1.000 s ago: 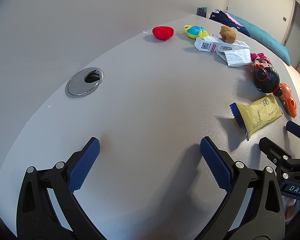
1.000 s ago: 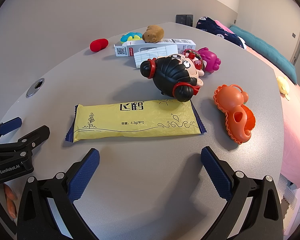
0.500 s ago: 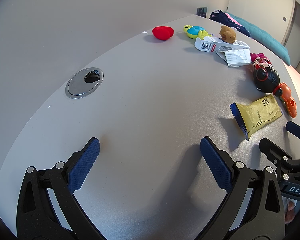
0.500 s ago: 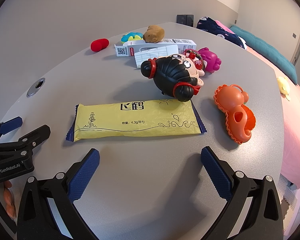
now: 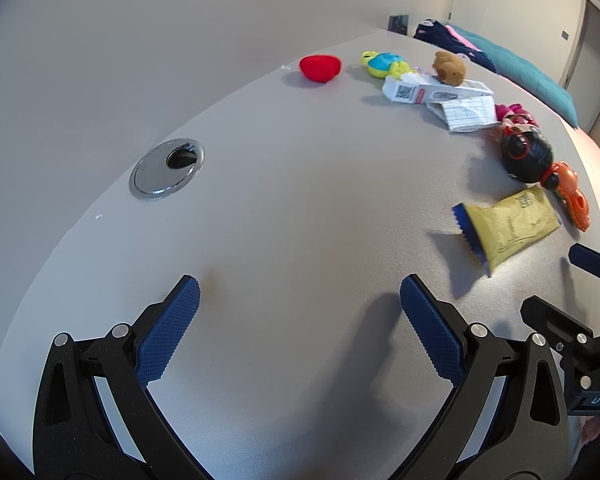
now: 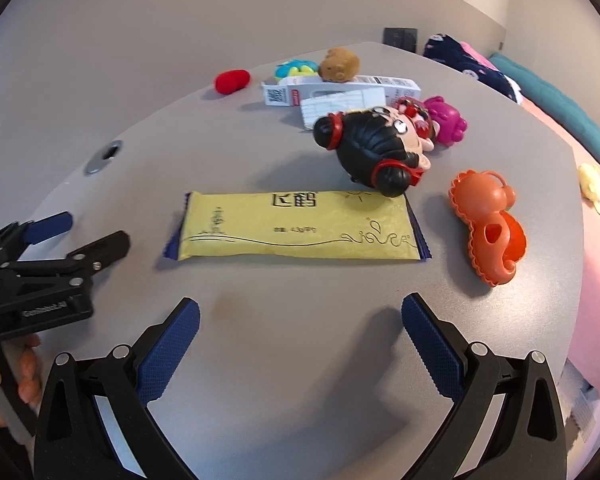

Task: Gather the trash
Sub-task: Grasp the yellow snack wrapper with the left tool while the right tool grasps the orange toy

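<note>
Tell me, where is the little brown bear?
In the right wrist view the brown bear sits at the far side of the table, on the white box, right of the blue-and-yellow toy.

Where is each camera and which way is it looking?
Left wrist: sits on the left gripper, looking across the grey table past a metal grommet; the right gripper shows at its right edge.
Right wrist: sits on the right gripper, facing the yellow wrapper; the left gripper and a hand show at left.
Both share the wrapper and toys.
</note>
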A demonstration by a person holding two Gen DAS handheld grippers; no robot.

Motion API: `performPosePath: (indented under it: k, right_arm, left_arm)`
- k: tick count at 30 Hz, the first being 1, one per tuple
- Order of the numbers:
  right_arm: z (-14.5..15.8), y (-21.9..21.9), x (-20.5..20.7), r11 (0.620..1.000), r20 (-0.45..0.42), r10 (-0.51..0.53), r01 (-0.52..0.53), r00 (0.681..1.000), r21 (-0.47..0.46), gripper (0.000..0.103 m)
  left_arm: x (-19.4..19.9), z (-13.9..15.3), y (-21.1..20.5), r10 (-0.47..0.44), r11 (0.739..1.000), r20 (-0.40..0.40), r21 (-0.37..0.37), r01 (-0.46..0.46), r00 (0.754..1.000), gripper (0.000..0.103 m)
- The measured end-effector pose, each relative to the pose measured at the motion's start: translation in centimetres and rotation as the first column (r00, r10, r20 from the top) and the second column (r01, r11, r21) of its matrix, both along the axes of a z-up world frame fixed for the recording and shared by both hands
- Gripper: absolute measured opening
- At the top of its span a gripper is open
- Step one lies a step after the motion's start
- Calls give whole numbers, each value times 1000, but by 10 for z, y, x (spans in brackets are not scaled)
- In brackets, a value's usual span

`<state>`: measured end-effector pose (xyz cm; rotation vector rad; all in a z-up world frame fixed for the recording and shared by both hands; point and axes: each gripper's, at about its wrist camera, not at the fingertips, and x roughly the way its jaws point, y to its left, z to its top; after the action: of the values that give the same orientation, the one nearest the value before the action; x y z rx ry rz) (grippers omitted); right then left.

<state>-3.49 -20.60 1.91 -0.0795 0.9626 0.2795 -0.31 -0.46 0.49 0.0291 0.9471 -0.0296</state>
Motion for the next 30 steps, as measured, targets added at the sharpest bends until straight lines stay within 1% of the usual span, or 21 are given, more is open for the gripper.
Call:
performPosePath:
  k: [4,8,14,19,23,26,28,30]
  right_arm:
    - [13,-4,-6,999,28,26,-26,999,22,100]
    - [27,-16,-7,998,50,28,-30,998,55,100]
    - [43,-43,0,996,72,-11,4,997,86,100]
    - [45,-68,12,994,68,-42,35,997,101,100]
    - [43,-83,22,996,84,-43,36,996,79,94]
    - [40,-94,30,996,89,-55,49,994,69,93]
    - [36,-102,40,997,84,-62,58,995,55,90]
    - [30,-106,49,997,71,-67,64,995,40,82]
  left_arm:
    - [-5,8,-13,-41,999,31,6,41,999,97]
    - [-9,22,-21,-86,996,55,4,86,995,97]
    - [-5,29,-47,-168,986,77,35,166,983,97]
    - [-5,34,-68,-249,968,80,27,248,965,97]
    - [-2,32,-88,-306,952,75,42,304,949,97]
    - [2,29,-101,-336,942,65,48,333,940,97]
    - [5,27,-107,-350,936,55,50,347,935,97]
    - [9,25,-113,-361,932,46,58,358,931,97]
